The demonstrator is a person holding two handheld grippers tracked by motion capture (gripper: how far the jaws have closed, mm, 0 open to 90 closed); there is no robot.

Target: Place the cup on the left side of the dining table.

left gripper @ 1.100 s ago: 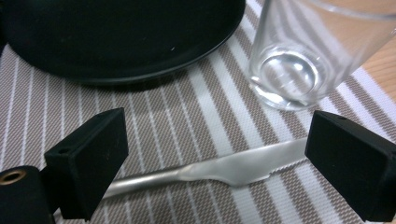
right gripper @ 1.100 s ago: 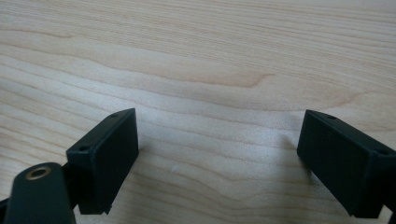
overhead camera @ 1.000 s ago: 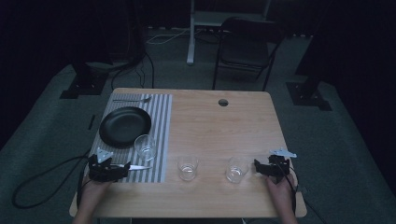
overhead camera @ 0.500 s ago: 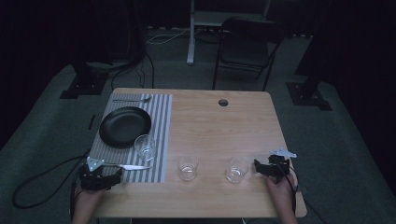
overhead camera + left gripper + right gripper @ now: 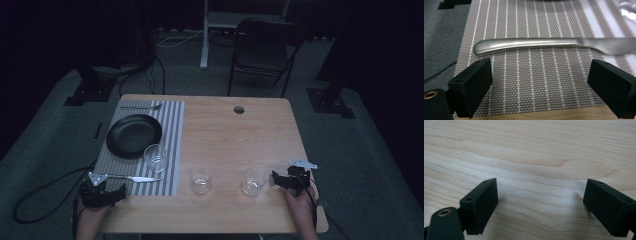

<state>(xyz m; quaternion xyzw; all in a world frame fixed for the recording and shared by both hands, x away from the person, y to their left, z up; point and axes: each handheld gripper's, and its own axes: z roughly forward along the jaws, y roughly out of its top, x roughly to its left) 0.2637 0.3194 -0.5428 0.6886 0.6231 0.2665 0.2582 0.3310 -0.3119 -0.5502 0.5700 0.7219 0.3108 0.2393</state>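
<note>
Knife [image 5: 554,45] lies flat on the striped placemat [image 5: 536,82], just beyond the left gripper [image 5: 540,85]; that gripper's jaws stand wide apart with nothing between them, close to the handle but not touching it. From the high view the knife [image 5: 134,177] sits at the mat's near edge, blade toward an empty glass [image 5: 155,157] beside a black plate [image 5: 133,135]. The right gripper [image 5: 540,205], jaws also apart and empty, faces bare wooden table [image 5: 529,150]; the high view places it [image 5: 280,181] just right of another glass [image 5: 252,183]
</note>
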